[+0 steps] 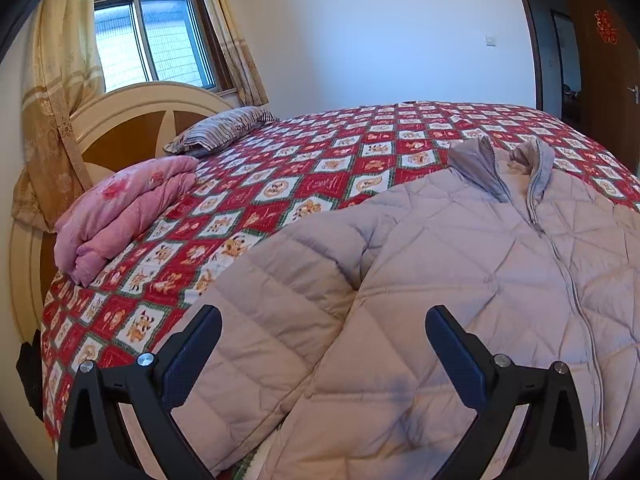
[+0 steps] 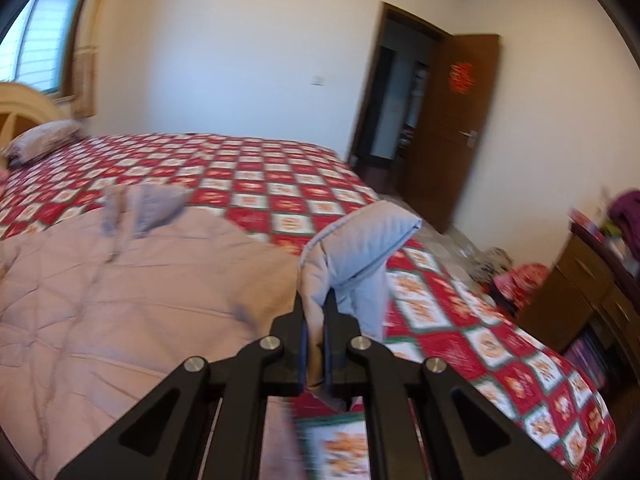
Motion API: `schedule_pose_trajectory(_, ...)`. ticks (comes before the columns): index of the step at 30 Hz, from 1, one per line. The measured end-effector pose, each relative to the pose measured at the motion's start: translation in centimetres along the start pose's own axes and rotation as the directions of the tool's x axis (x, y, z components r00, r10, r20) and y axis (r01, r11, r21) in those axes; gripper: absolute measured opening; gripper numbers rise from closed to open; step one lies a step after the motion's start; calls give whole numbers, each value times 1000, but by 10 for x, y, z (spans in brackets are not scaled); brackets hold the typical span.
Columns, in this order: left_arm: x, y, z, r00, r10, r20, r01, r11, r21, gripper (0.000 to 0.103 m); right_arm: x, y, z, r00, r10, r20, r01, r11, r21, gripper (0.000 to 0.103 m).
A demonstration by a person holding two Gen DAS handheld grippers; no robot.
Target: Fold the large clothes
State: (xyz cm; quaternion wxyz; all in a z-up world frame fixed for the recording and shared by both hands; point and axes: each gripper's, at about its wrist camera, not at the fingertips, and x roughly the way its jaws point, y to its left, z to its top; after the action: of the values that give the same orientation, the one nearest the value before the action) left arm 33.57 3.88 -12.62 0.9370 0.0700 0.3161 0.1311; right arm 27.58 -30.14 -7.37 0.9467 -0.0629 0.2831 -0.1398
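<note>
Quilted jacket (image 1: 460,280) spread on the bed (image 1: 280,184), cuff lifted

Right hand-held gripper (image 2: 314,312) pinches the sleeve cuff (image 2: 360,248) near the bed's 3 o'clock edge; left hand-held gripper (image 1: 324,320) spread, empty, over the jacket. Bare quilt toward 12 o'clock.

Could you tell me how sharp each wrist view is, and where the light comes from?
Left wrist view: sharp, fisheye-curved, daylight from the window on the jacket. Right wrist view: smeared with motion blur, even the sleeve cuff pinched in the right gripper.

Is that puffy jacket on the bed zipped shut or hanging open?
Zipped shut. The jacket lies spread front-up on the bedspread, and its zipper runs closed up the front to the collar.
</note>
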Motion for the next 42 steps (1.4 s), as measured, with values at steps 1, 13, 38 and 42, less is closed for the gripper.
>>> schedule_pose_trajectory(1, 0, 0, 1, 1000, -1, 8, 1, 1000, 3, 102, 4, 18, 0, 1000, 22, 1, -22, 1000, -19, 7)
schedule_pose_trajectory(13, 15, 34, -3, 998, 68, 11, -68, 998, -2, 102, 28, 156, -3, 972, 233, -34, -235, 964, -120, 7)
schedule_pose_trajectory(38, -30, -100, 55, 991, -17, 130, 3, 994, 108, 102, 130, -78, -10, 982, 74, -174, -11, 940, 340, 62)
schedule_pose_trajectory(42, -22, -109, 62, 991, 26, 135, -41, 993, 109, 102, 151, -37, -15, 953, 197, -232, -128, 952, 279, 56)
